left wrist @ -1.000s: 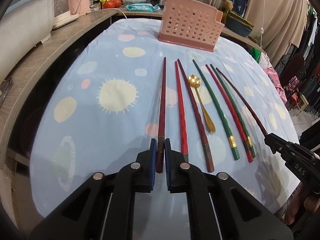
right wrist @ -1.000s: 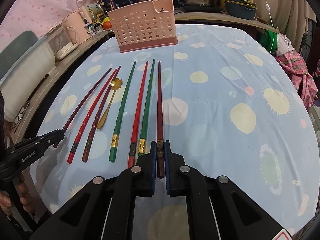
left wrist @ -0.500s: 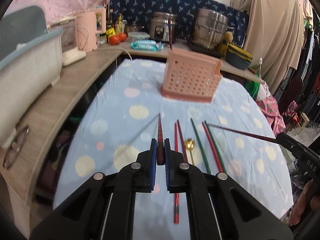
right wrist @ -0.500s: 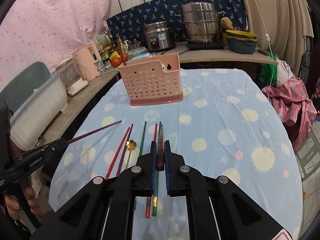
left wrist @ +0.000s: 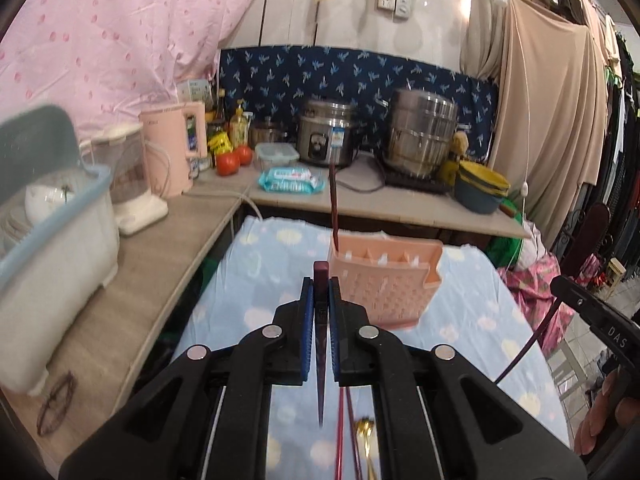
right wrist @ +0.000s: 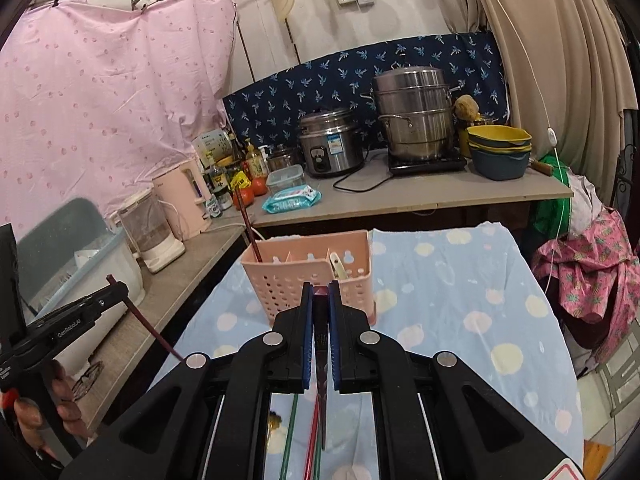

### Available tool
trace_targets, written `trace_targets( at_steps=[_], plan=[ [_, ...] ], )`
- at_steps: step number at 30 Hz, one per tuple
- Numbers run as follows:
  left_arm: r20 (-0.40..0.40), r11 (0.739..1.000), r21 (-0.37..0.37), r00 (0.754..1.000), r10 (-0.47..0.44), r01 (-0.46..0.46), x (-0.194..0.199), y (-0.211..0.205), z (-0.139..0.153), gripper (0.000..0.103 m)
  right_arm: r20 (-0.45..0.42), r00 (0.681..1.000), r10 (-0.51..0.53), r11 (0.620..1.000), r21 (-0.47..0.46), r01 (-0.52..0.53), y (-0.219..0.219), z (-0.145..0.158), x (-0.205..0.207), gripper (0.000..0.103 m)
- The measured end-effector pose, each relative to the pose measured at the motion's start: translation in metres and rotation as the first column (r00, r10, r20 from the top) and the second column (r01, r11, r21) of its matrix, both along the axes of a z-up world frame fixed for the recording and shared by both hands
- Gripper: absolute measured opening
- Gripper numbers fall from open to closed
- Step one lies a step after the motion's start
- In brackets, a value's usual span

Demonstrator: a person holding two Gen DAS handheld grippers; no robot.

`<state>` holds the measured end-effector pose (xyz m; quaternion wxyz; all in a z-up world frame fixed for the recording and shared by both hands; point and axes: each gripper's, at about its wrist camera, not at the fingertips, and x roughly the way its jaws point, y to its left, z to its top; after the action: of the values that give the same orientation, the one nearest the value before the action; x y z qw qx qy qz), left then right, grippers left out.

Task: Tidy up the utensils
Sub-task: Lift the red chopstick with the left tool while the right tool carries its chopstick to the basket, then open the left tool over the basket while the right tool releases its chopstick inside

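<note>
Chopsticks lifted in both tools

Chopsticks: our left tool (left wrist: 321,300) clamps one dark red chopstick (left wrist: 321,364), tip hanging down; our right tool (right wrist: 321,304) clamps another (right wrist: 322,400) likewise. Beyond both stands the pink holder (right wrist: 308,276) on the blue-clothed desk (right wrist: 460,304), one chopstick (left wrist: 333,208) upright in its left compartment. Other chopsticks (right wrist: 291,432) and a gold spoon (left wrist: 366,436) lie near.

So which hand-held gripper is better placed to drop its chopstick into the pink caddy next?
Probably left. The left hand-held gripper has its held chopstick almost in line with the standing chopstick in the pink caddy's end slot. The right hand-held gripper, also loaded, faces the caddy's middle.
</note>
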<state>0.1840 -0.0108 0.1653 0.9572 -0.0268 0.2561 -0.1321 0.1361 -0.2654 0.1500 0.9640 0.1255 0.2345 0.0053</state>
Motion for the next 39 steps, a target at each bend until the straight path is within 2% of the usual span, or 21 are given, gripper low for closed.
trace_targets(
  at_steps=[9,12,16,19,22,32,36,39],
  plan=[
    [0.183,0.998,-0.066,0.983,-0.006,0.019,0.041,-0.020,0.084,0.007,0.152,0.988,0.004,1.000,0.027,-0.008,-0.017,0.066,0.064,0.007],
    [0.234,0.996,-0.083,0.972,0.004,0.016,0.057,-0.024,0.103,0.007,0.194,0.981,0.008,0.999,0.051,-0.018,-0.020,0.083,0.087,0.007],
    [0.262,0.994,-0.107,0.965,0.007,0.022,0.083,-0.031,0.116,0.007,0.241,0.971,-0.004,0.998,0.056,-0.009,-0.020,0.098,0.115,0.007],
    [0.273,0.994,-0.107,0.962,0.005,0.025,0.099,-0.038,0.112,0.007,0.252,0.968,-0.011,0.998,0.069,-0.006,-0.020,0.097,0.133,0.007],
    [0.240,0.995,-0.097,0.971,0.001,0.023,0.118,-0.044,0.095,0.007,0.221,0.975,-0.016,0.998,0.070,0.001,-0.019,0.083,0.151,0.007],
    [0.084,0.999,-0.050,0.996,0.013,-0.009,0.153,-0.051,0.019,0.007,0.042,0.999,-0.003,0.995,0.100,-0.001,-0.021,0.003,0.185,0.007],
    [0.044,1.000,-0.022,0.999,0.020,-0.019,0.159,-0.052,-0.001,0.007,-0.016,1.000,-0.001,0.993,0.114,0.002,-0.022,-0.020,0.193,0.007],
    [0.020,1.000,-0.007,1.000,0.022,-0.022,0.162,-0.054,-0.011,0.008,-0.022,1.000,-0.007,0.994,0.110,0.009,-0.022,-0.030,0.194,0.007]
  ],
)
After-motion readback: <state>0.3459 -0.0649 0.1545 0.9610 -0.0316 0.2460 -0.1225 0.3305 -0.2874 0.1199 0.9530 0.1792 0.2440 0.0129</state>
